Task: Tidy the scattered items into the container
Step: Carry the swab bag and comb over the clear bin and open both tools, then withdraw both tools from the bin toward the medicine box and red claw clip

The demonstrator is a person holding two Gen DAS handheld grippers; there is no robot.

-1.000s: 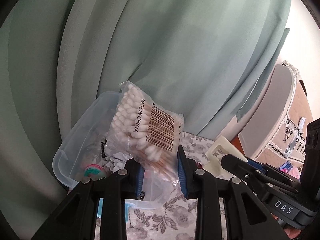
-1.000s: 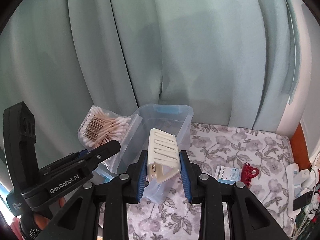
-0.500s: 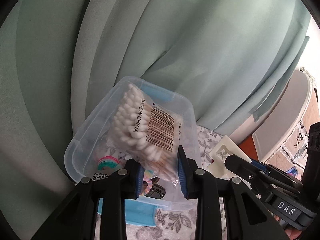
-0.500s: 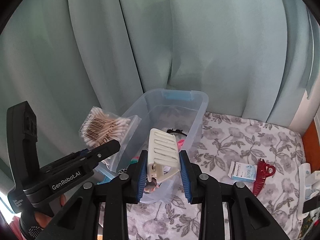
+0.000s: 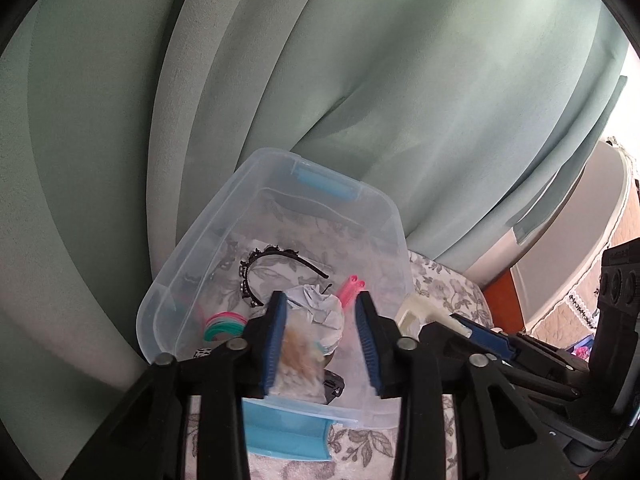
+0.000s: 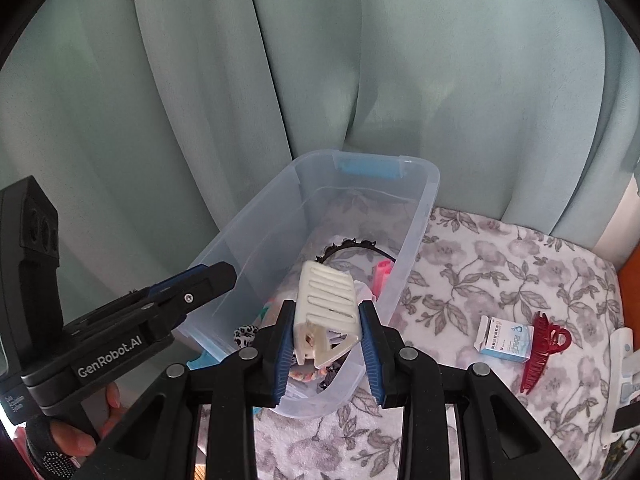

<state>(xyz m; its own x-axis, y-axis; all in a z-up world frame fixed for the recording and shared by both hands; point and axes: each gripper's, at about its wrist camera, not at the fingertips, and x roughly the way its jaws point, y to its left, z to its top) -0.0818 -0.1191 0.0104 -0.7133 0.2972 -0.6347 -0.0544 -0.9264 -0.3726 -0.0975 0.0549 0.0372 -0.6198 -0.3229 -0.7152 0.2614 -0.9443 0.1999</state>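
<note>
Floral-print cloth surface (image 6: 500, 264) carries the clear container (image 6: 416, 216), a small blue-white box (image 6: 505, 338) and (touching it) a red claw clip (image 6: 542, 350)

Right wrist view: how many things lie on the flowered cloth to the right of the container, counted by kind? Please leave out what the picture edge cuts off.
Small box: 1
Red hair claw: 1
Total: 2
The white things at the right edge are cut off and not counted.

Container (image 6: 416, 216) mouth lies open above; curtain (image 6: 360, 60) crowds its far wall.
</note>
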